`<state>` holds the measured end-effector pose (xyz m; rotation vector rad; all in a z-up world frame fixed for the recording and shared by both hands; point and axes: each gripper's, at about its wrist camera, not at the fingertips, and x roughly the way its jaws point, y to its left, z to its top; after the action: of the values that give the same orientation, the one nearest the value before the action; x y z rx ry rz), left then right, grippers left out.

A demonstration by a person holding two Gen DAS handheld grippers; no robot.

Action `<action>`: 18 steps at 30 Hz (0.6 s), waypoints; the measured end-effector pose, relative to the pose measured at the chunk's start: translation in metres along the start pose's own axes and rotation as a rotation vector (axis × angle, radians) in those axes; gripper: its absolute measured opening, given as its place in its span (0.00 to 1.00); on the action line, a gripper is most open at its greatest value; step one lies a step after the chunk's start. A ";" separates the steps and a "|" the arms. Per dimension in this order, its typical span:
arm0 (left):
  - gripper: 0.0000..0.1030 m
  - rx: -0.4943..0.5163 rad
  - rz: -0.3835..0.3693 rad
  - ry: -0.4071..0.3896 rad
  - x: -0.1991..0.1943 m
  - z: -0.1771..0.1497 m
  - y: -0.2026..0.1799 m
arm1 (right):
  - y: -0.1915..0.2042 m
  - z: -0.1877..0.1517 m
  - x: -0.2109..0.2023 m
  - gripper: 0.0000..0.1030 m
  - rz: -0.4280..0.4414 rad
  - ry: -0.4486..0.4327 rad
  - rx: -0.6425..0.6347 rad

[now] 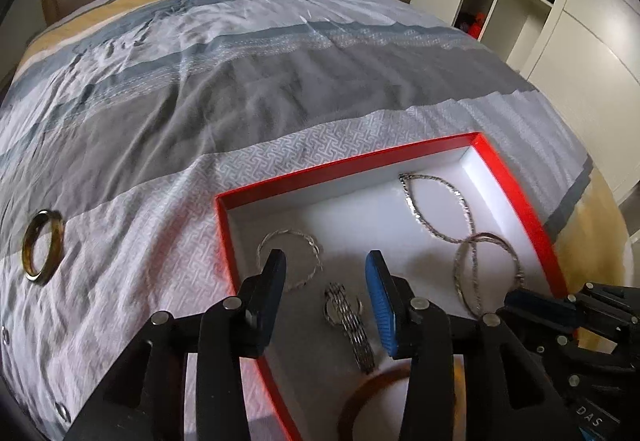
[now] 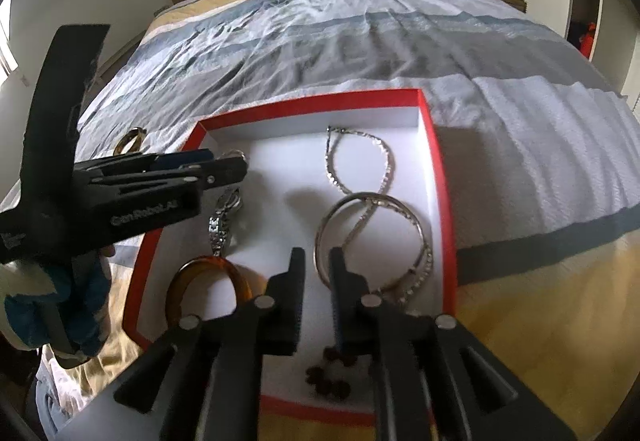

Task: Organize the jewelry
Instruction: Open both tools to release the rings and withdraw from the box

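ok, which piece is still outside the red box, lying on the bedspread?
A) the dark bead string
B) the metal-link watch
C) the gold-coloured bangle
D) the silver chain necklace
C: the gold-coloured bangle lies on the bedspread left of the red box, while the watch, chain necklace and dark beads all sit inside it.

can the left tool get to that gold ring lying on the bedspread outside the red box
Probably yes. The gold ring lies alone on the bedspread, left of the red box, with nothing on or around it. The left tool is open over the box and empty, so it could swing left and down unobstructed.
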<state>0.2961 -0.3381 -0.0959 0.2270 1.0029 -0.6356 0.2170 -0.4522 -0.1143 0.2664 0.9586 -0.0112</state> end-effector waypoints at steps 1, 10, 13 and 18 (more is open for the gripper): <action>0.42 -0.003 0.000 -0.004 -0.005 -0.001 0.000 | 0.000 0.000 -0.003 0.24 -0.002 -0.002 0.001; 0.52 -0.049 0.030 -0.060 -0.078 -0.027 0.014 | 0.011 -0.012 -0.042 0.25 -0.031 -0.031 0.014; 0.56 -0.070 0.049 -0.072 -0.103 -0.042 0.022 | 0.022 -0.018 -0.062 0.25 -0.035 -0.047 0.012; 0.63 -0.100 0.085 -0.097 -0.142 -0.069 0.033 | 0.042 -0.023 -0.093 0.28 -0.049 -0.080 -0.003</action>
<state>0.2125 -0.2246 -0.0169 0.1480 0.9244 -0.5132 0.1500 -0.4165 -0.0425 0.2378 0.8851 -0.0653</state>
